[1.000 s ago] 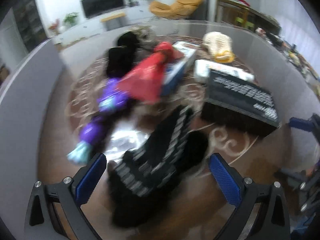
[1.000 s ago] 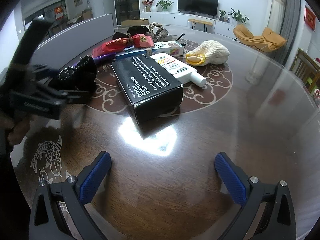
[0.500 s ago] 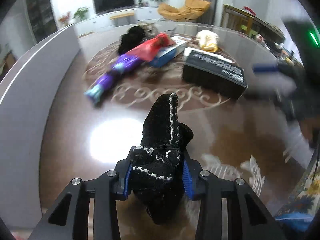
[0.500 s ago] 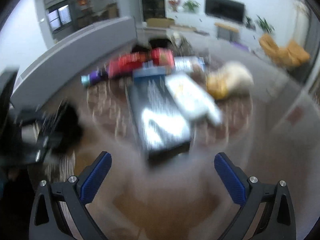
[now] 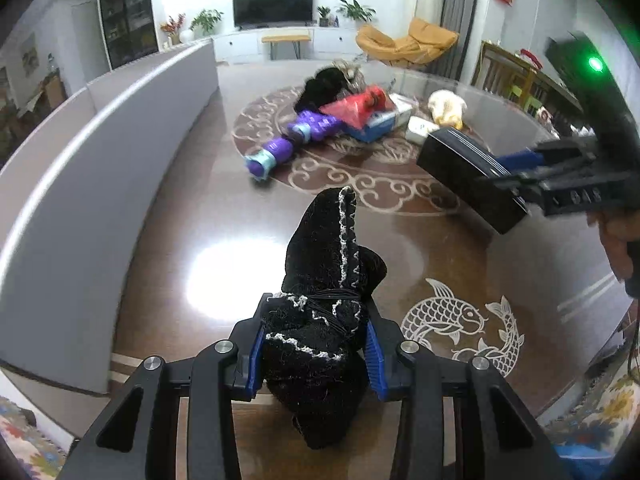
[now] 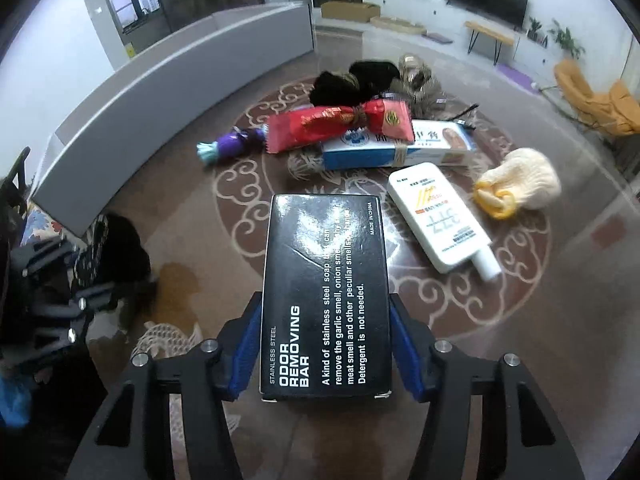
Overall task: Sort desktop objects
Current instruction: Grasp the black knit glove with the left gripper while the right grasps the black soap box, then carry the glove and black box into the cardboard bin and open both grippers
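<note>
My left gripper (image 5: 314,354) is clamped on a black knitted pouch (image 5: 328,280) with white stitching, held above the dark glossy table (image 5: 224,208). My right gripper (image 6: 324,354) is closing its blue pads against the sides of a black box (image 6: 326,280) labelled "Odor Removing Bar". Beyond lie a white tube (image 6: 438,216), a blue-and-white carton (image 6: 396,146), a red wrapper (image 6: 340,126) and a purple candy-shaped packet (image 6: 228,146).

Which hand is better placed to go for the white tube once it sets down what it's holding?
Right, probably. The white tube lies just beside the black box in the right tool, whose jaws are closing on it. The left tool grips a black pouch near the table edge, farther away.
</note>
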Tool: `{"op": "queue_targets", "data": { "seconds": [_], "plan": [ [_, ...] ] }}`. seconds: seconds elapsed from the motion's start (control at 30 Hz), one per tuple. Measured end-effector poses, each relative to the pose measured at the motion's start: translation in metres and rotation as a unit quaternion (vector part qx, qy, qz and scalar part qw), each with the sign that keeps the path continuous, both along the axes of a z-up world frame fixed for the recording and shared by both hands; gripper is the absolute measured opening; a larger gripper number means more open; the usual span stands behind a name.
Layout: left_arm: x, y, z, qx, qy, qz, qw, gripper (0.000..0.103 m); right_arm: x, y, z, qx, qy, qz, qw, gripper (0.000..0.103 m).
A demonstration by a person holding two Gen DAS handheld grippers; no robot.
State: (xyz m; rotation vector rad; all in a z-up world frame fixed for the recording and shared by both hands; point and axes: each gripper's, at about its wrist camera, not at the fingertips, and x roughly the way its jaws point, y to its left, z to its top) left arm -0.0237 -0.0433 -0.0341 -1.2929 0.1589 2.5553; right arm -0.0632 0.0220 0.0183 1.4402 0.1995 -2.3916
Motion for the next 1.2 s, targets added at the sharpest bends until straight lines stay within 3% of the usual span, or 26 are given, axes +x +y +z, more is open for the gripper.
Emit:
{"op": "queue_targets", "data": {
  "seconds": [0.4,0.87,1.07,1.2],
  "plan": [
    [0.003,-0.013,0.031,-0.032,0.040,0.050,0.9974,0.040,0.017,-0.023,0.028,-0.008,0.025,0.018,1.000,0.059],
    [0.010,-0.031,0.066,-0.050,0.081,0.077,0.9925,0.040,0.016,-0.042,0.031,-0.006,0.026,0.033,0.999,0.059],
    [0.009,-0.051,0.085,-0.038,0.088,0.083,0.9919,0.040,0.008,-0.060,0.035,-0.012,0.029,0.038,0.999,0.059],
    [-0.002,-0.103,0.111,0.014,0.077,0.110,0.9909,0.040,-0.007,-0.093,0.064,-0.041,0.054,0.047,0.997,0.059]
  ]
}}
